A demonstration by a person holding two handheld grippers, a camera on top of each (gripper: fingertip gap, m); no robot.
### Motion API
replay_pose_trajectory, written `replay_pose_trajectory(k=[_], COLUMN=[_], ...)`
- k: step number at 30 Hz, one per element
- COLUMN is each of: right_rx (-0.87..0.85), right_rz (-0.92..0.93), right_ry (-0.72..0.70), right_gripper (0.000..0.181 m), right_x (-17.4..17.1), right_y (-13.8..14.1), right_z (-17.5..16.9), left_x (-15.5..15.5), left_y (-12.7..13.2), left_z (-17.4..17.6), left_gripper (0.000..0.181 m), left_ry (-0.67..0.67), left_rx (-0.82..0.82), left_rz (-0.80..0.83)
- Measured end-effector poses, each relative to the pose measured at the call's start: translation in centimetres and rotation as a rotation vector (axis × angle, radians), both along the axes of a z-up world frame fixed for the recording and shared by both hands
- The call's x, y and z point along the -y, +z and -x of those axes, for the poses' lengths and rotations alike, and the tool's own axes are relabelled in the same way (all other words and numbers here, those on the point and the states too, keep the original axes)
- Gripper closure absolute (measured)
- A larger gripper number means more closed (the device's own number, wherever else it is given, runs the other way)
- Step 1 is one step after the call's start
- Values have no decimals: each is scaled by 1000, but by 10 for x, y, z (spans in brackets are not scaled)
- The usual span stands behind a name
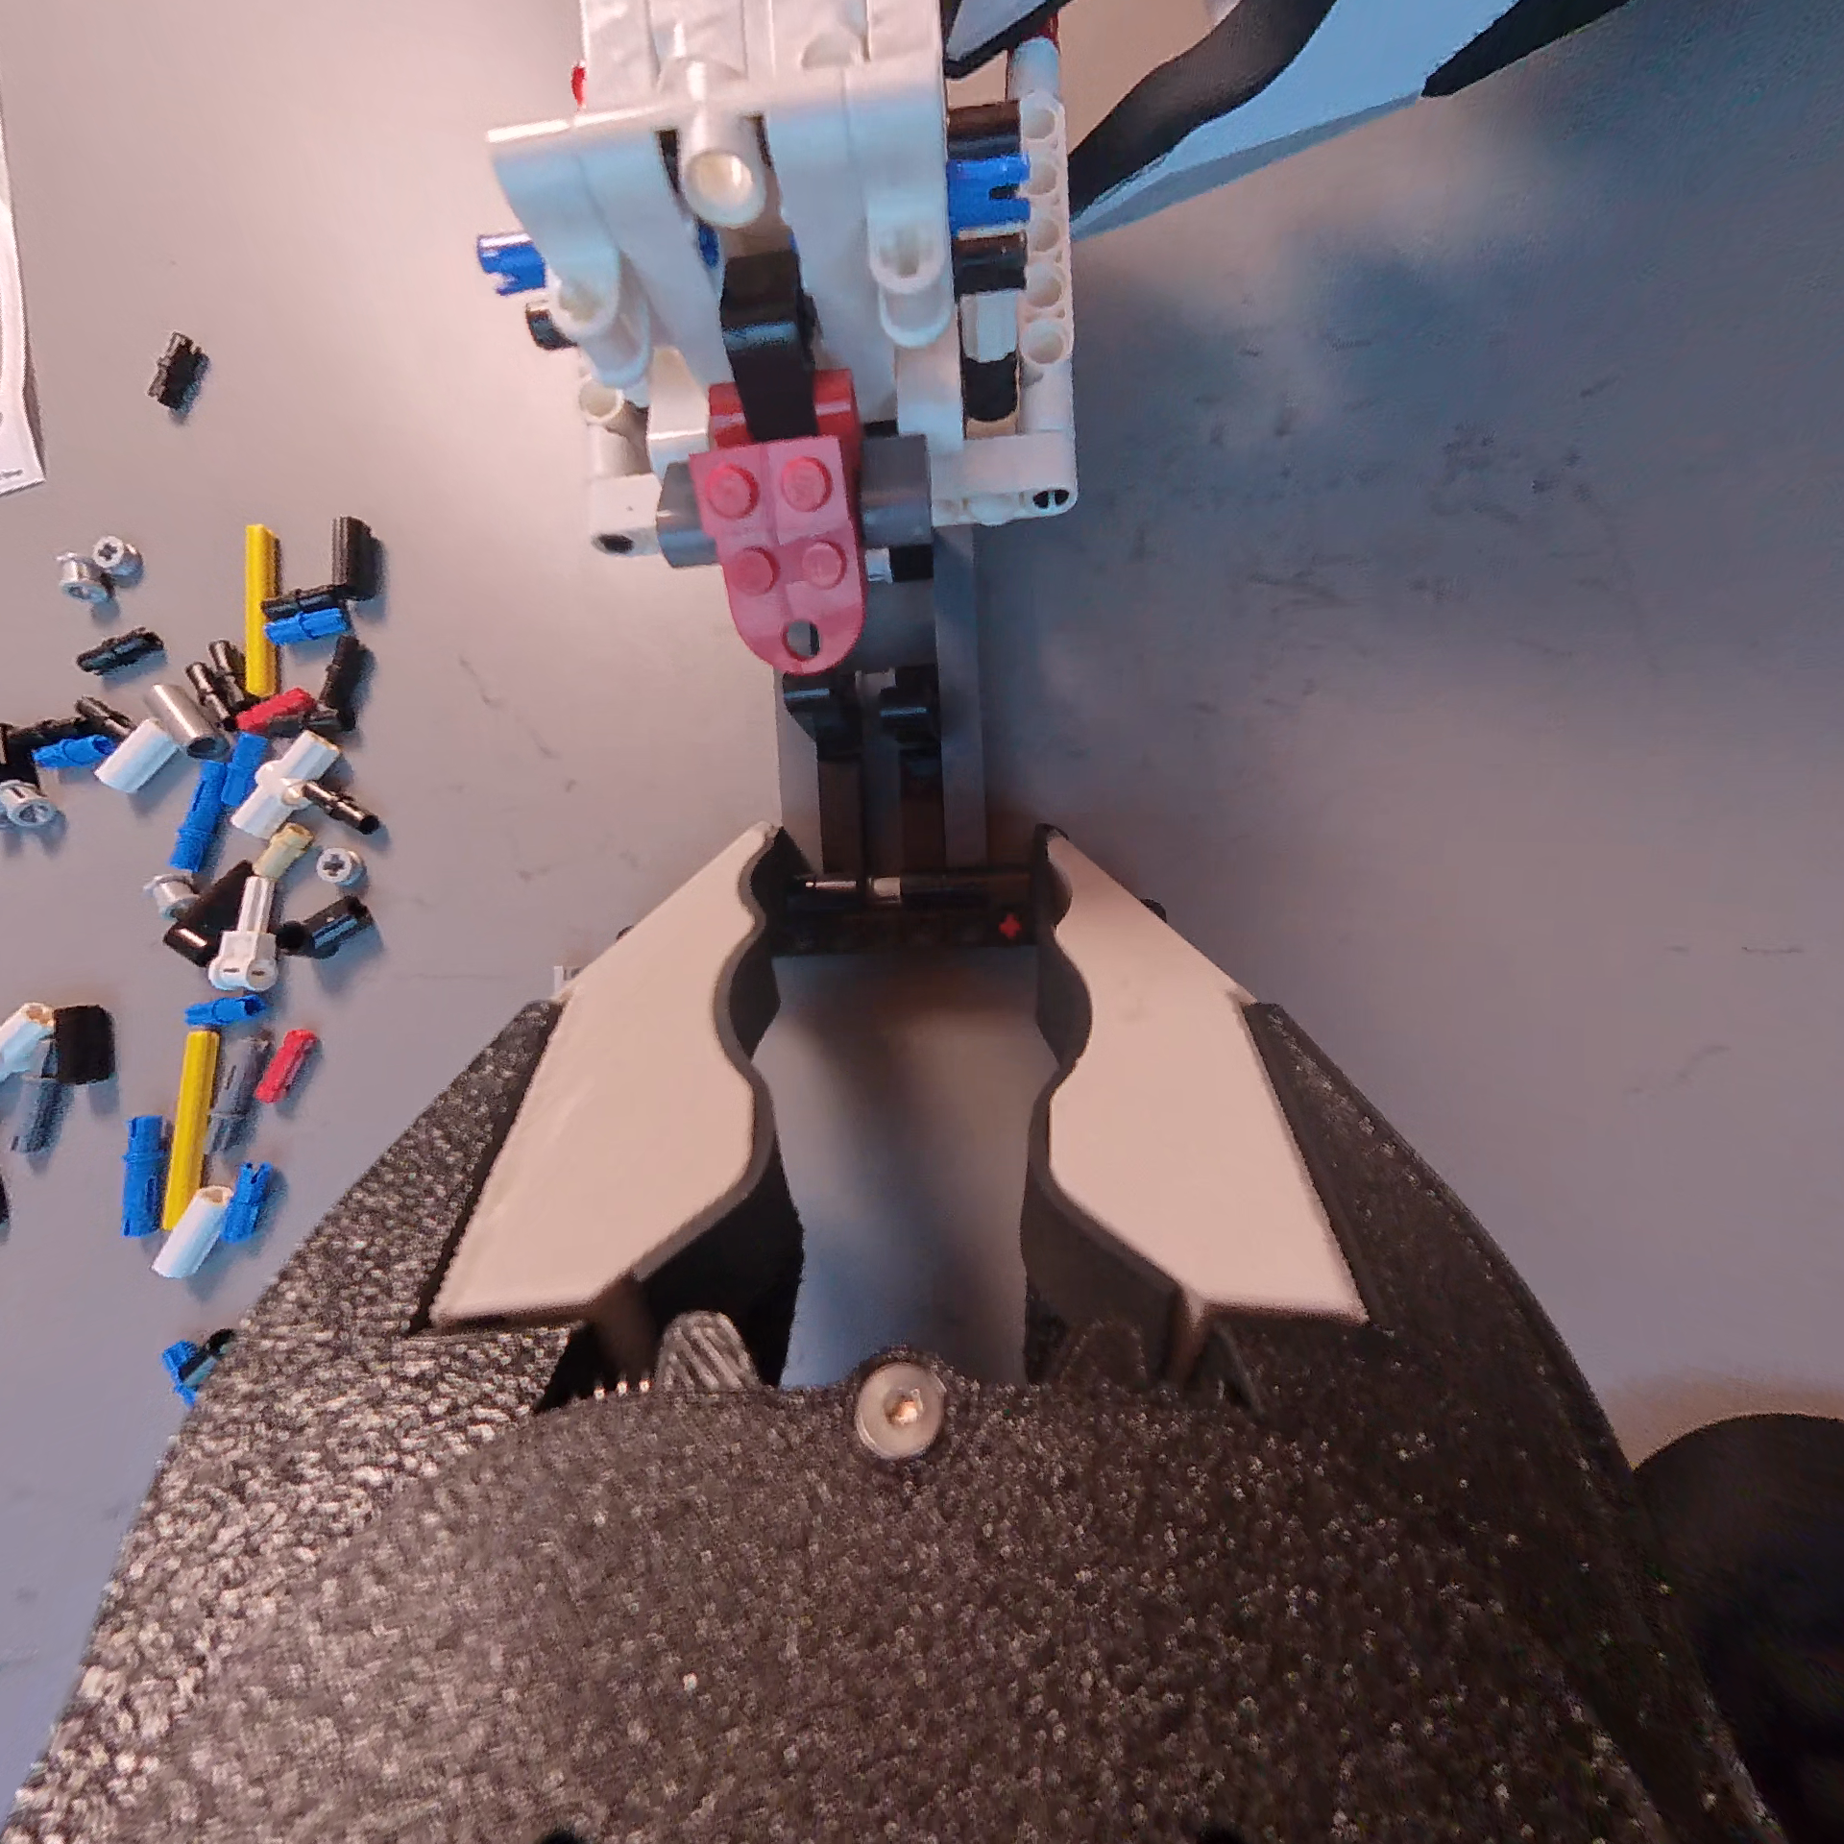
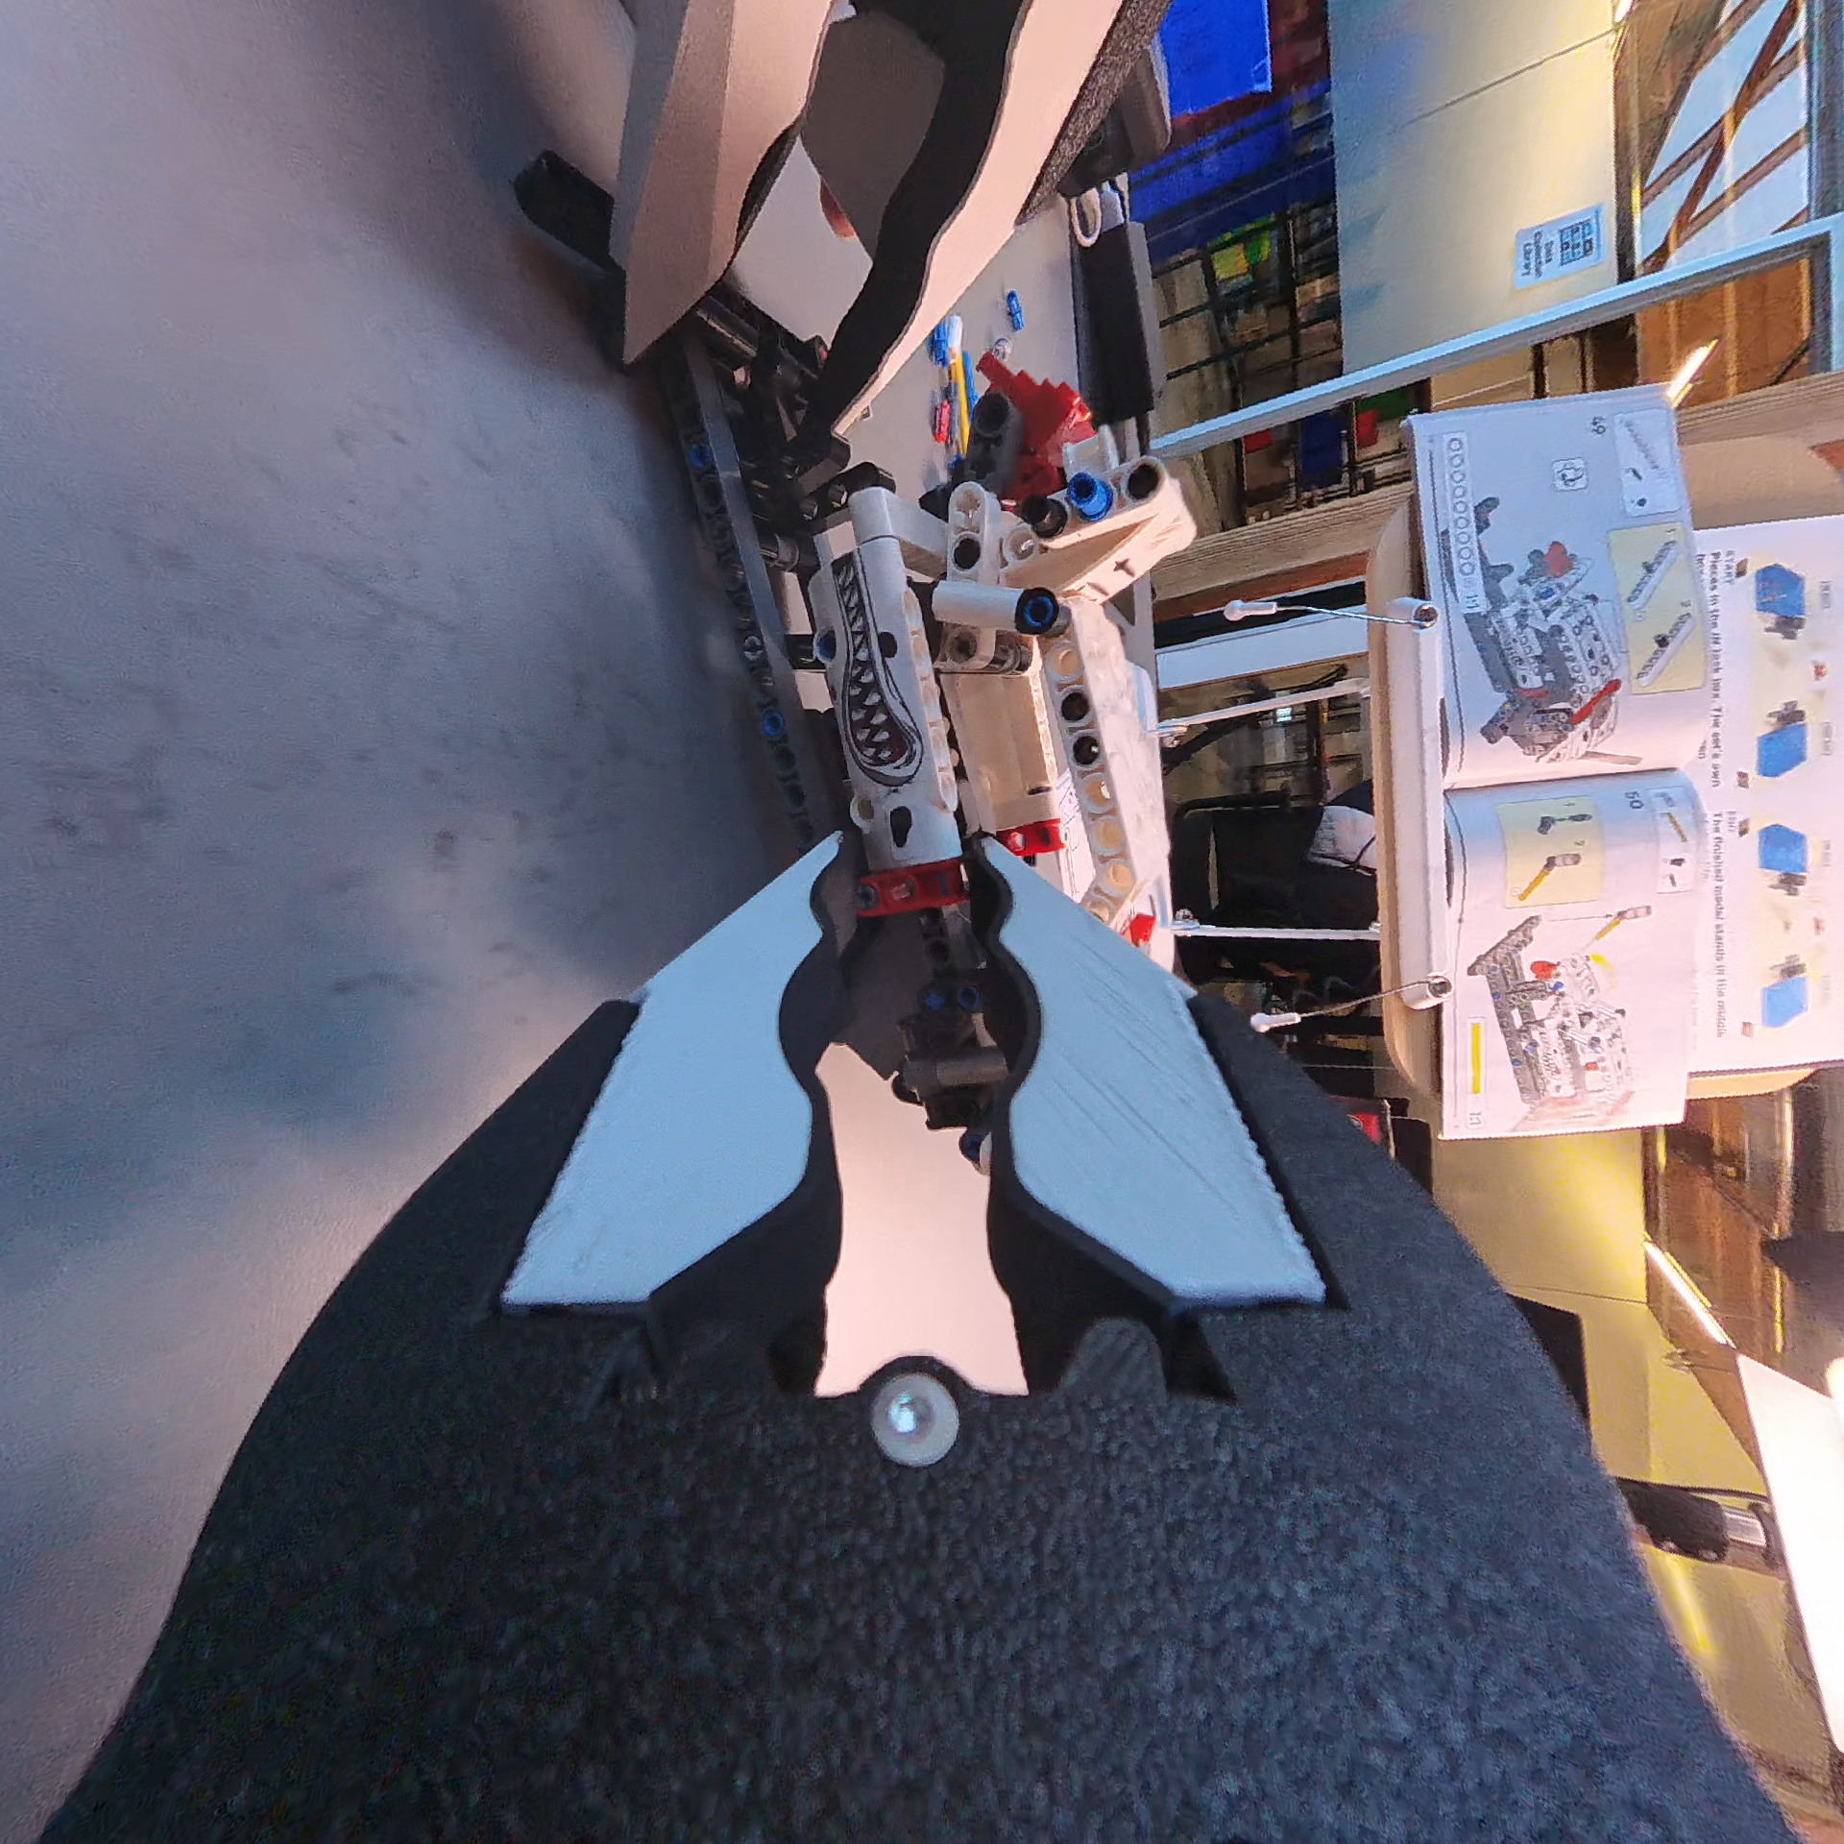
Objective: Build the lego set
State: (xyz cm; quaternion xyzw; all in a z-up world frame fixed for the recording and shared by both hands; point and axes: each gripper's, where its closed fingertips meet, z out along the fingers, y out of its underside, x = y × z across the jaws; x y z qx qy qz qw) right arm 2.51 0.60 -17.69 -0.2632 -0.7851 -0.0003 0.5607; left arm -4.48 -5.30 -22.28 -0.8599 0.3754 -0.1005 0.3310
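Observation:
A partly built lego model [image 1: 798, 200] with a white body, a red studded plate [image 1: 783, 539] and a grey and black beam frame lies on the grey table. My left gripper [image 1: 906, 870] is shut on the black cross beam [image 1: 903, 913] at the model's near end. My right gripper [image 2: 910, 848] is shut on the model [image 2: 888, 698] at a red band [image 2: 913, 886], just below a white panel with a toothed-mouth sticker. Each gripper shows in the other's view: the right at the top right [image 1: 1197, 120], the left at the top [image 2: 718, 180].
Several loose small pieces [image 1: 220, 798] in black, blue, white, yellow and red lie on the table [image 1: 1397, 698] left of the model. A paper sheet [image 1: 15, 349] is at the left edge. An open instruction booklet [image 2: 1567, 758] stands on a holder beyond the table. Spacing between my two grippers at the tips: around 11 centimetres.

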Motion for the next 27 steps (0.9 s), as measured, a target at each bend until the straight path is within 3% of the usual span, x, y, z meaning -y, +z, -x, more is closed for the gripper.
replay_pose_trajectory(k=[27], right_rx=[16], right_rz=[-10], right_ry=[-38], right_gripper=[160], right_x=[3], right_y=[-2], right_z=[-7], left_x=[-1], left_y=[0], left_z=[-3], left_gripper=[133], left_ry=[-40], left_rx=[-2], left_rz=[-15])
